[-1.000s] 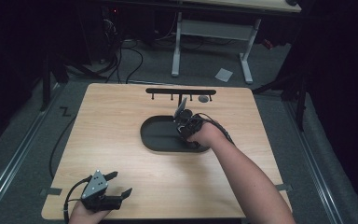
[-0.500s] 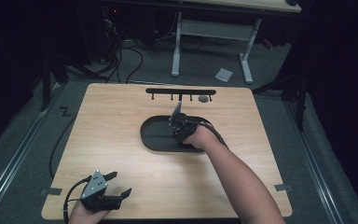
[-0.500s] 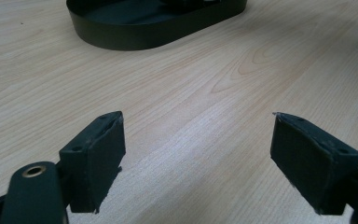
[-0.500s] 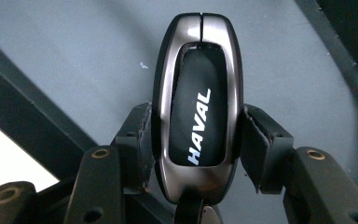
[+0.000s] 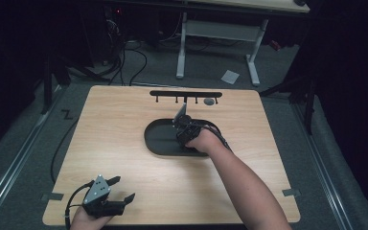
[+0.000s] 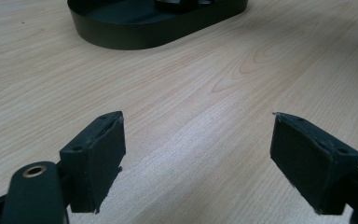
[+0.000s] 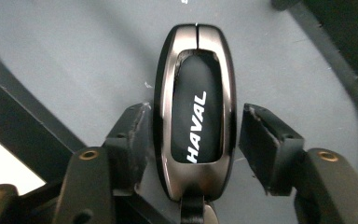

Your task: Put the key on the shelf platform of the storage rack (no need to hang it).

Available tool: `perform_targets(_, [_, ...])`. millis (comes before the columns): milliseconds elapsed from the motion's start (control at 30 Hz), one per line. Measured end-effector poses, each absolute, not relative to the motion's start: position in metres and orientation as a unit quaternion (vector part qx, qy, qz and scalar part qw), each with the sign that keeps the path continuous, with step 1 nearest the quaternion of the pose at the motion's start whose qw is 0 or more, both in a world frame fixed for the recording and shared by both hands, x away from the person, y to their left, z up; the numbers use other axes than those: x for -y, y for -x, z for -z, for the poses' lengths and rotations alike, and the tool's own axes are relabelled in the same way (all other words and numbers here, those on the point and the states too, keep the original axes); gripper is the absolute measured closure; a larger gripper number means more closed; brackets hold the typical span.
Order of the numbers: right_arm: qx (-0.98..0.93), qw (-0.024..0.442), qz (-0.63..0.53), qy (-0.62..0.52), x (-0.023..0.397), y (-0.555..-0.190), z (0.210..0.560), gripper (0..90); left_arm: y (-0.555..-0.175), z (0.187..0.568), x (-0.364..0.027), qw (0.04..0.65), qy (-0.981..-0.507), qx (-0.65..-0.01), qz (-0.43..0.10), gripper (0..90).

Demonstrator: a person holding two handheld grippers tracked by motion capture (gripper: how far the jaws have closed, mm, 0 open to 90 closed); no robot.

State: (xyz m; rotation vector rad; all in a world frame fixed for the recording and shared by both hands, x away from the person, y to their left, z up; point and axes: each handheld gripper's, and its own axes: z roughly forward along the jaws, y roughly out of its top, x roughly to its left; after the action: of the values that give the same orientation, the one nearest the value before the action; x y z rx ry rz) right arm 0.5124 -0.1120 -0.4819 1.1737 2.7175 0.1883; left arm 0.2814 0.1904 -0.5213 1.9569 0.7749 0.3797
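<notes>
Right now the right gripper [image 7: 191, 140] is reaching around a shiny dark car key fob [image 7: 195, 107] lying in the black oval tray [image 5: 158, 141] mid-desk, jaws apart, not yet squeezing. Lifting is still waiting. The left gripper [image 5: 120, 189] is sitting wide open by the near left corner.

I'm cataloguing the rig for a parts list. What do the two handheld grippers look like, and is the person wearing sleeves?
Both are black. The left gripper has a grey three-cornered plate on top, a trailing black cable, and blocky black pads with brass-coloured screw holes behind. The right gripper has similar scuffed pads. The forearm shows no sleeve.
</notes>
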Motion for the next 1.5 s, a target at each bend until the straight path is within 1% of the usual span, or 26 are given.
perform_targets(367, [-0.912, 0.112, -0.087, -0.384, 0.116, -0.497, 0.459, 37.4, -0.282, 0.522, -0.188, 0.479, -0.805, -0.316, -0.153, 18.7])
perform_targets(567, [-0.908, 0.118, -0.118, -0.383, 0.127, -0.48, 0.452, 36.7, -0.282, 0.522, -0.187, 0.477, -0.807, -0.314, -0.152, 18.7])
perform_targets(1000, [-0.892, 0.117, -0.186, -0.395, 0.157, -0.437, 0.457, 36.9, -0.282, 0.523, -0.185, 0.473, -0.81, -0.311, -0.152, 18.7])
perform_targets(1033, [-0.888, 0.126, -0.199, -0.394, 0.162, -0.431, 0.458, 36.9, -0.282, 0.523, -0.184, 0.472, -0.811, -0.311, -0.151, 18.7])
perform_targets(1167, [-0.883, 0.132, -0.223, -0.392, 0.168, -0.421, 0.46, 36.8, -0.282, 0.523, -0.184, 0.472, -0.811, -0.311, -0.151, 18.7])
perform_targets(1267, [-0.879, 0.146, -0.241, -0.384, 0.174, -0.41, 0.463, 35.3, -0.282, 0.524, -0.184, 0.472, -0.811, -0.311, -0.151, 18.7])
perform_targets(1433, [-0.868, 0.161, -0.27, -0.384, 0.183, -0.392, 0.47, 35.0, -0.282, 0.524, -0.184, 0.472, -0.81, -0.312, -0.151, 18.7])
perform_targets(1467, [-0.864, 0.168, -0.28, -0.383, 0.187, -0.384, 0.474, 34.8, -0.282, 0.523, -0.184, 0.472, -0.811, -0.311, -0.151, 18.6])
perform_targets(1500, [-0.864, 0.168, -0.28, -0.383, 0.187, -0.384, 0.474, 34.8, -0.282, 0.524, -0.184, 0.471, -0.811, -0.311, -0.152, 18.6])
